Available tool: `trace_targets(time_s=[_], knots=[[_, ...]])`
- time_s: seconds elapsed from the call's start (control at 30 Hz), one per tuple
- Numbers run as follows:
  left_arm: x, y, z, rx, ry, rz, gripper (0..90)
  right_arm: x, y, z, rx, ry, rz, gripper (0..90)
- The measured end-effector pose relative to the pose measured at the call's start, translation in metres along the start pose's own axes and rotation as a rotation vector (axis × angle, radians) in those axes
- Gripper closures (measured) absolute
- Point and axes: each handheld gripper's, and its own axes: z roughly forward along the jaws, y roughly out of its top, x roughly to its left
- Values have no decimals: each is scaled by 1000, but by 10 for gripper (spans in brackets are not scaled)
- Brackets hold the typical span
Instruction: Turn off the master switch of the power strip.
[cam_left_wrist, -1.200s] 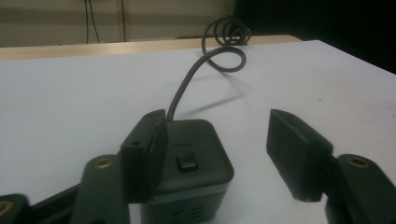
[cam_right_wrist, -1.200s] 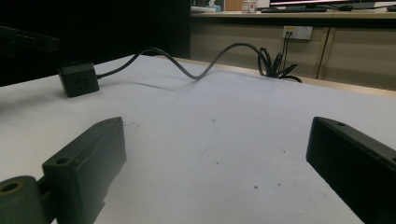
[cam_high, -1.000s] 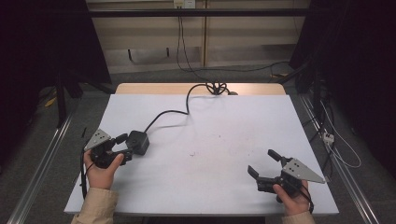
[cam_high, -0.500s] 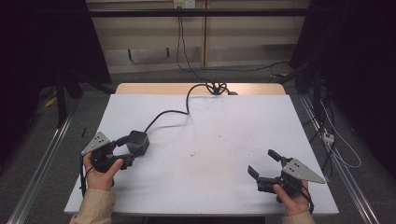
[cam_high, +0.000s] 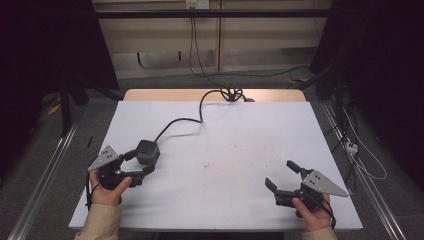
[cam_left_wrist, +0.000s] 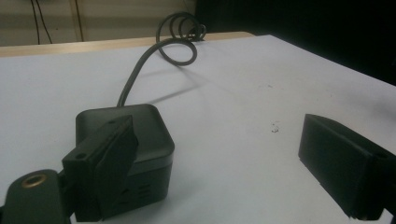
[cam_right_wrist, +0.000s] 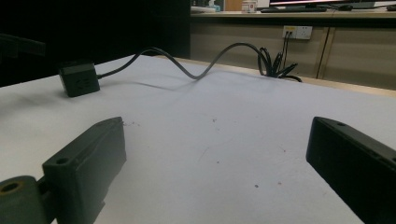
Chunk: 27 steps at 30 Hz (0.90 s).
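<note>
Jaws just spread and off it, the left gripper (cam_high: 136, 165) flanks a rigid, smooth-sided cube (cam_high: 148, 151) at the table's (cam_high: 240, 200) left, best pinched across flat sides, its stiff cord (cam_high: 180, 121) likely tugging; the right gripper (cam_high: 284, 176) idles agape.

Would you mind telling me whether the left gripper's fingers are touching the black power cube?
Cannot tell. In the left gripper view one finger overlaps the black power cube with no visible gap; the other stands clear. The jaws have just been opening.
</note>
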Motion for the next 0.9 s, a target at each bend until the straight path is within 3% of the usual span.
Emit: trace_targets(time_s=[0.23,0.6,0.7,0.9], knots=[[1,-7,-2,21,1,-2,113,0,0,0,-3,-2,3,43],[1,-18,-12,8,16,-22,105,0,-1,0,4,-1,1,42],[-1,-22,-12,21,17,-9,105,1,-1,0,4,-1,-1,42],[-2,-21,-12,-3,37,6,84,1,-1,1,9,4,-2,42]])
